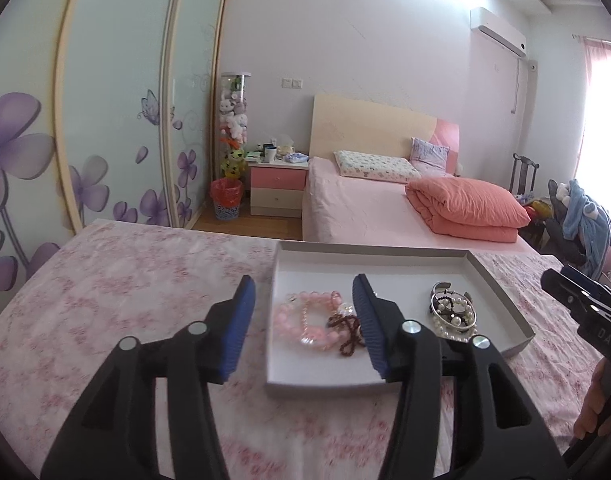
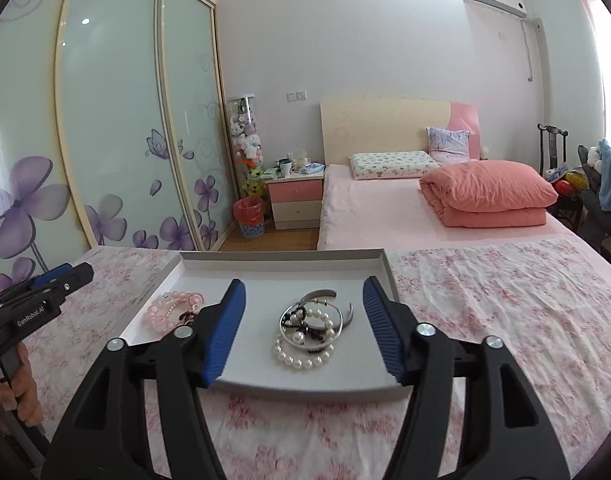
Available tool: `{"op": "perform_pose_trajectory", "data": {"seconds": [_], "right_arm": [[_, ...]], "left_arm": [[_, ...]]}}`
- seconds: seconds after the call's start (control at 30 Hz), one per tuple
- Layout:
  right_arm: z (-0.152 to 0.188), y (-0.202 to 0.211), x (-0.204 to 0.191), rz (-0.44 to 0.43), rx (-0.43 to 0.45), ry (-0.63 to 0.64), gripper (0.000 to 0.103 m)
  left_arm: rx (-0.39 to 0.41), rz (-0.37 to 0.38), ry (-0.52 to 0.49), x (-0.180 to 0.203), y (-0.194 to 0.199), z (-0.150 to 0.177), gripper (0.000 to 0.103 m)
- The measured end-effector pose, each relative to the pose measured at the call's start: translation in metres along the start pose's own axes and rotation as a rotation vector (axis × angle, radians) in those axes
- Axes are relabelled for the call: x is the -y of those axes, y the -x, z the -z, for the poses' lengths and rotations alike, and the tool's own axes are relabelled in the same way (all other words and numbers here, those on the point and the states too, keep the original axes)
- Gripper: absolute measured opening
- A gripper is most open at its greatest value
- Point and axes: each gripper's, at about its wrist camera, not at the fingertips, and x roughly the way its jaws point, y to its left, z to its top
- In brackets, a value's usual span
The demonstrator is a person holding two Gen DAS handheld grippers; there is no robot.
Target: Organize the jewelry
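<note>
A shallow grey box lid (image 1: 501,292) (image 2: 265,258) lies on the floral tablecloth. In its left half lie pink bead bracelets (image 1: 305,320) (image 2: 165,310) and a dark red bead string (image 1: 347,334). In its right half lie a pearl bracelet (image 2: 301,354) (image 1: 455,320), a silver bangle (image 2: 309,328) and a silver cuff (image 2: 325,294), tangled with dark beads. My left gripper (image 1: 305,292) is open and empty above the lid's left edge. My right gripper (image 2: 303,294) is open and empty, over the pearl and silver pile.
The floral cloth (image 1: 125,280) covers the table around the lid. Beyond it stand a pink bed (image 1: 365,208) with a folded orange quilt (image 1: 465,204), a nightstand (image 1: 277,184), a red bin (image 1: 225,196) and wardrobe doors (image 1: 105,120). The other gripper shows at each view's side.
</note>
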Motion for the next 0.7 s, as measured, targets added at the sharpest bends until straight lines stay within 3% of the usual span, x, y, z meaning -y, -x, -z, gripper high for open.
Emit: {"op": "perform_pose_trajectory", "data": {"seconds": [0.2, 0.4, 0.53, 0.7], "right_arm": [[0.014, 0.04, -0.015, 0.006, -0.008, 0.008, 0.081], [0.03, 0.062, -0.027, 0.019, -0.022, 0.014, 0.093], [0.037, 0.074, -0.033, 0.034, -0.01, 0.032, 0.101], [0.046, 0.082, -0.036, 0.069, 0.0, 0.056, 0.101]], "left_arm": [[0.033, -0.049, 0.008, -0.013, 0.048, 0.017, 0.074], [0.062, -0.042, 0.002, -0.016, 0.085, 0.032, 0.093], [0.087, -0.047, -0.041, -0.008, 0.102, 0.041, 0.099], [0.092, -0.045, -0.073, 0.002, 0.111, 0.051, 0.099]]}}
